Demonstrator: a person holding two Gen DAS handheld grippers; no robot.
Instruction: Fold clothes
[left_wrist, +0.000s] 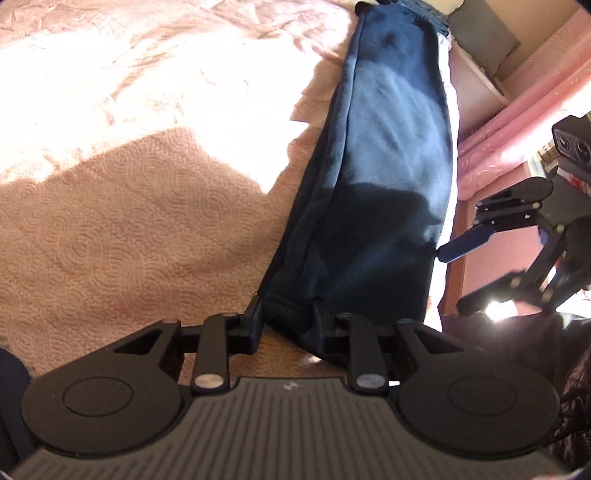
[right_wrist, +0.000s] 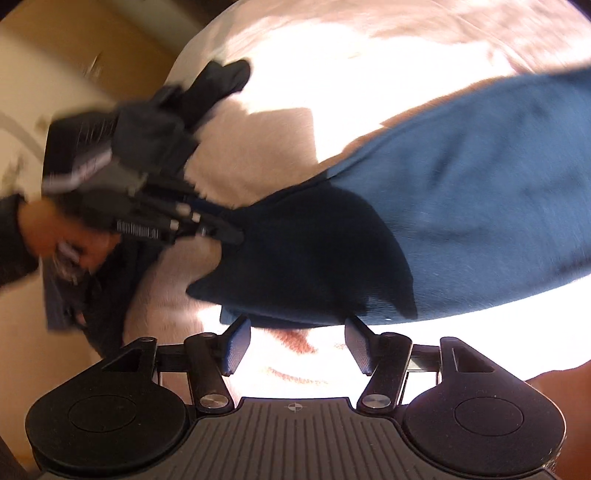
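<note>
Dark blue trousers (left_wrist: 384, 166) lie folded lengthwise on a pink quilted bedspread (left_wrist: 129, 229), running away along the bed's right edge. My left gripper (left_wrist: 288, 325) has its fingers around the near hem of the trousers. The fingers stand a little apart with the thick hem between them. The right gripper (left_wrist: 458, 273) shows at the right of the left wrist view, open, just off the trousers' edge. In the right wrist view the right gripper (right_wrist: 295, 343) is open and empty just short of the trousers (right_wrist: 461, 206). The left gripper (right_wrist: 236, 236) touches the hem there.
The bed edge (left_wrist: 448, 206) runs just right of the trousers, with pink furniture (left_wrist: 517, 122) beyond. Bright sunlight washes out much of the bedspread (right_wrist: 351, 74). A dark garment lies at the left of the right wrist view (right_wrist: 99, 314).
</note>
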